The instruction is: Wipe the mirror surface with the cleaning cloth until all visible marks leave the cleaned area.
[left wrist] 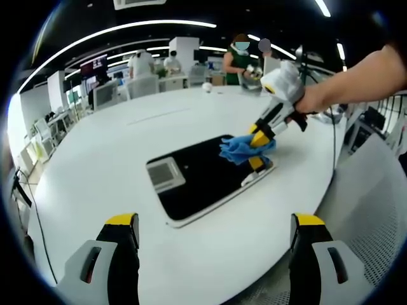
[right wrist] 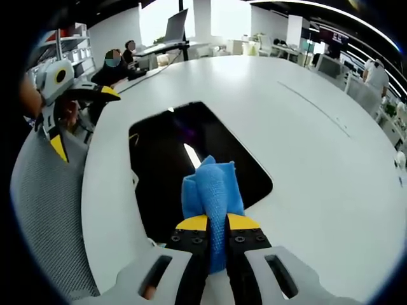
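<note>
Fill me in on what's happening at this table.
A person is cleaning a flat mirror that lies on a white table, using two handheld grippers. The right gripper is shut on a blue cleaning cloth and holds it against the mirror near one edge. The left gripper is open and holds nothing, hovering above the table short of the mirror. Marks on the glass are too hard to make out to say how much wiping is left.

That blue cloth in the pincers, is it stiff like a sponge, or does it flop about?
Probably floppy: the blue cloth bunches into soft folds where the right gripper pinches it. It looks light, since its free end stands up without sagging. On the mirror it would likely crumple rather than slide as a flat pad.
</note>
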### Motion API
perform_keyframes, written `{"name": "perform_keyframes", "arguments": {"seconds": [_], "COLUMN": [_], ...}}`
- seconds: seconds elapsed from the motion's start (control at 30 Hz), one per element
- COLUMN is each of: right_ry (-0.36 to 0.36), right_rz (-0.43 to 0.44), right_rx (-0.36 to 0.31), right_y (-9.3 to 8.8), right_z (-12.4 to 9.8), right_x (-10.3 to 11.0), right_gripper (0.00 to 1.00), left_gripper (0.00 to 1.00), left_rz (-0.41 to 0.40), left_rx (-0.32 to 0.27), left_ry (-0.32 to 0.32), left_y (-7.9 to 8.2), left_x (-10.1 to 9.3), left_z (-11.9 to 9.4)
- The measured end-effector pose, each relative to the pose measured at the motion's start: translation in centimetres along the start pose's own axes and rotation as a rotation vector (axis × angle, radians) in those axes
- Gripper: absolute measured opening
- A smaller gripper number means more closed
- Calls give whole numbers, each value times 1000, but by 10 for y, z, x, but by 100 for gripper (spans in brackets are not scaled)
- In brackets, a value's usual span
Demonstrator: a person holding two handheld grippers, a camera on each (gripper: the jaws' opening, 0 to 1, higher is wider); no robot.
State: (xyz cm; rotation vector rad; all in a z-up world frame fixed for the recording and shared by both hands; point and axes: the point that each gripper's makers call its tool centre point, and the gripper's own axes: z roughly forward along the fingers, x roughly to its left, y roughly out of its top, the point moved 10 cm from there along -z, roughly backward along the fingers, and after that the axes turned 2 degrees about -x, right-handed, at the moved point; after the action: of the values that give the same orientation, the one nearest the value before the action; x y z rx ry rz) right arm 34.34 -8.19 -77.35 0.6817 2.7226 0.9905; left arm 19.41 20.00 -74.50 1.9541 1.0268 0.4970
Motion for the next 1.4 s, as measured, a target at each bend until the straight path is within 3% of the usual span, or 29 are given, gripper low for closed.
{"name": "perform_keyframes", "arguments": {"seconds": [1.13,1.4], "right_ry": [-255,-272], "right_rz": [145,172], "right_rx": [-3,-1], "right_y": [-7,-8], "right_z": [-4,-5], "right_x": [40,46], "right_gripper": [4,4], "left_gripper": [100,100], "left_rz": [-22,34], "left_rx": [-49,-53], "left_ry": [41,-14], "left_y": [4,23], "left_x": [3,8], "left_z": [-3,-8]}}
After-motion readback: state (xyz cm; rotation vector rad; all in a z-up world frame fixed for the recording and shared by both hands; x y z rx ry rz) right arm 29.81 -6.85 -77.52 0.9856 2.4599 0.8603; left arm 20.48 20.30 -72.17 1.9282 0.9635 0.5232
